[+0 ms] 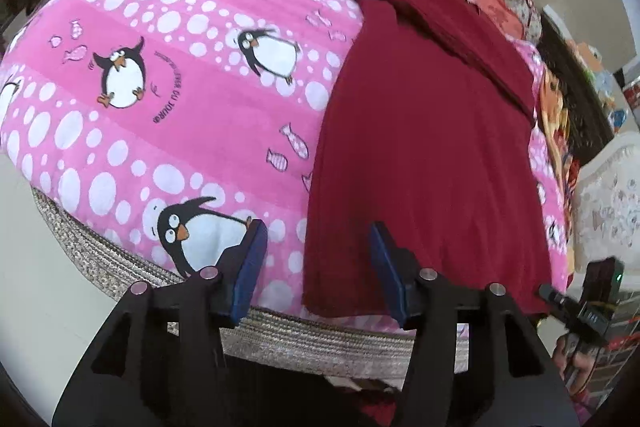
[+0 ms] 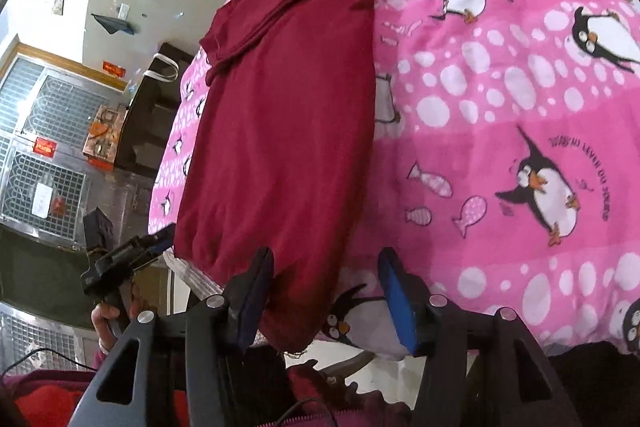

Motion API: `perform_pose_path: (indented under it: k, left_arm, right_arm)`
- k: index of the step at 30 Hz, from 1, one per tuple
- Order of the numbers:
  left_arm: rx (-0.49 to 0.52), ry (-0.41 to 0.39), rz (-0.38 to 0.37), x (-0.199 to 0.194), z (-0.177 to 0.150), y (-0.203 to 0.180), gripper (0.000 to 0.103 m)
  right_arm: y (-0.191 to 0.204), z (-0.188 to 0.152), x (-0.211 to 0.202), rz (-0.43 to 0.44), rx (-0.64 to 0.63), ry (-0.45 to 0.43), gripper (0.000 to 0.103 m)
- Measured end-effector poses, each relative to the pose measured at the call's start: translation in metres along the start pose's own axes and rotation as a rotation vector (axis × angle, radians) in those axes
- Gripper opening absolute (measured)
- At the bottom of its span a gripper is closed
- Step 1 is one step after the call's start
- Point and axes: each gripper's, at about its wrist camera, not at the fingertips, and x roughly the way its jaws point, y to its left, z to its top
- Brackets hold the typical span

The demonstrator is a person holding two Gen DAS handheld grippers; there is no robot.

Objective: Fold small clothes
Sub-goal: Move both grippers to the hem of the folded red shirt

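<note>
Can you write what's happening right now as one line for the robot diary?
step: folding | item: dark red garment flat on penguin blanket | left claw: open | right claw: open, over hem

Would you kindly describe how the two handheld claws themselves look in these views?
Both match: the left claw and right claw have black angular linkage arms with round silver pivot pins and flat blue pads on the fingers. Each view shows the other claw's black handle; a thin black cable runs below the right one.

My left gripper [image 1: 318, 259] and right gripper [image 2: 326, 291] both pointed downward, blue fingers [image 1: 250, 267] apart, gripping nothing.
</note>
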Motion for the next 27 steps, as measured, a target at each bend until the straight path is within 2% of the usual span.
perform_pose_path:
  k: [13, 27]
  left_arm:
    - [0.083, 0.021, 0.081, 0.024, 0.004, -0.015, 0.053]
    - [0.09, 0.023, 0.094, 0.026, 0.002, -0.02, 0.054]
  right_arm:
    - [0.008, 0.004, 0.009, -0.006, -0.026, 0.033, 0.052]
    - [0.017, 0.004, 0.013, -0.014, -0.083, 0.048, 0.057]
